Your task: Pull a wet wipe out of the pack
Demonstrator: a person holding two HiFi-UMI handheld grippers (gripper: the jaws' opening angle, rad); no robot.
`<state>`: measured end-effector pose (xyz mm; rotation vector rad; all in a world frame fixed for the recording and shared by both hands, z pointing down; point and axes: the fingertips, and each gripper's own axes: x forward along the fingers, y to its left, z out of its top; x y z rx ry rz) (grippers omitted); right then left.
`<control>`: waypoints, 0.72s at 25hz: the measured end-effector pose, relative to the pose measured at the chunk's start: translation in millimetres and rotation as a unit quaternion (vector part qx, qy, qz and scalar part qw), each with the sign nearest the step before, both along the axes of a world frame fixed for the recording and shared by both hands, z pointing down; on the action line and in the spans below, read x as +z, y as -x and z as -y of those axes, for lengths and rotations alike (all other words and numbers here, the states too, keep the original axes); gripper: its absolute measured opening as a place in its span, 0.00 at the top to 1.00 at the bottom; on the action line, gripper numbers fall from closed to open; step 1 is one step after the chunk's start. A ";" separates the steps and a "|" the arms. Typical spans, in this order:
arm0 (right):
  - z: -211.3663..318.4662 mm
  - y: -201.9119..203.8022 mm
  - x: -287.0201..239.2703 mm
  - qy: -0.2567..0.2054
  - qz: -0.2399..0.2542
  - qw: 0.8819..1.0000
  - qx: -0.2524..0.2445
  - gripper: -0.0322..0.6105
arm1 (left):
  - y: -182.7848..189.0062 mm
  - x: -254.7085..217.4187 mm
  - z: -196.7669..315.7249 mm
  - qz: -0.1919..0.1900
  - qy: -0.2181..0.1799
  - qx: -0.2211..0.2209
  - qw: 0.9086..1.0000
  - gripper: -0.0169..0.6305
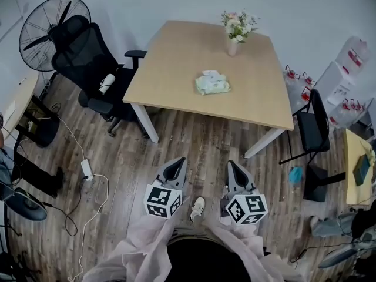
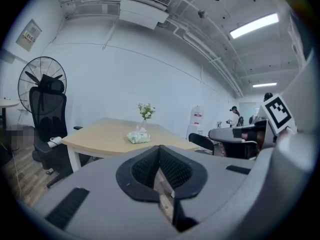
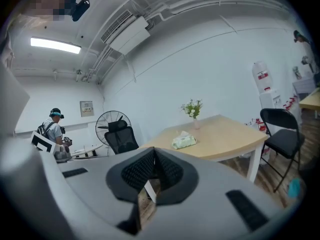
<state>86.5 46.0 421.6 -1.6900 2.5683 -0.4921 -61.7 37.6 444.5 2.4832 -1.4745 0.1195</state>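
In the head view your left gripper [image 1: 177, 161] and right gripper [image 1: 232, 164] hang over the floor [image 1: 194, 137], well apart from the wet wipe pack [image 1: 212, 84] on the table [image 1: 170, 69]; your left gripper view shows jaws closed on nothing, and your right gripper view the same.

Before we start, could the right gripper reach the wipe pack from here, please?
Probably not: the right gripper hangs over the floor, short of the table; the wipe pack lies mid-table, with nothing blocking the way.
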 end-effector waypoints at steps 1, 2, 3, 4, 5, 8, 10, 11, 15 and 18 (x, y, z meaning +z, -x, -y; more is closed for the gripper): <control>7.8 -2.0 0.0 -0.001 -0.001 1.000 -0.003 0.93 | -1.7 0.2 7.2 0.000 -0.001 -0.002 1.000 0.96; 15.3 -4.4 0.6 -0.001 -0.002 1.000 -0.005 0.93 | -3.9 0.6 14.2 0.001 -0.001 -0.004 1.000 0.96; 22.2 -6.9 1.6 -0.001 -0.001 1.000 -0.006 0.93 | -6.3 1.0 20.8 0.001 -0.002 -0.006 1.000 0.96; 28.6 -9.4 2.4 0.000 0.000 1.000 -0.007 0.93 | -8.6 1.3 27.2 0.001 -0.002 -0.006 1.000 0.96; 34.9 -11.5 2.9 0.000 0.001 1.000 -0.008 0.93 | -10.7 1.4 33.6 0.002 -0.003 -0.007 1.000 0.96; 51.9 -16.5 4.5 0.001 0.003 1.000 -0.011 0.93 | -17.8 2.2 51.2 0.002 -0.004 -0.009 1.000 0.96; 62.1 -20.2 6.9 0.002 0.002 1.000 -0.015 0.93 | -24.3 4.3 61.8 0.002 -0.004 -0.009 1.000 0.96; 66.9 -22.1 8.2 0.003 0.003 1.000 -0.017 0.93 | -27.7 5.6 66.9 0.002 -0.004 -0.008 1.000 0.96; 82.1 -29.8 10.4 0.005 0.005 1.000 -0.022 0.93 | -39.9 8.0 83.3 0.004 -0.002 -0.008 1.000 0.96; 89.7 -36.2 11.5 0.007 0.004 1.000 -0.024 0.93 | -45.5 8.5 88.7 0.008 0.001 -0.007 1.000 0.96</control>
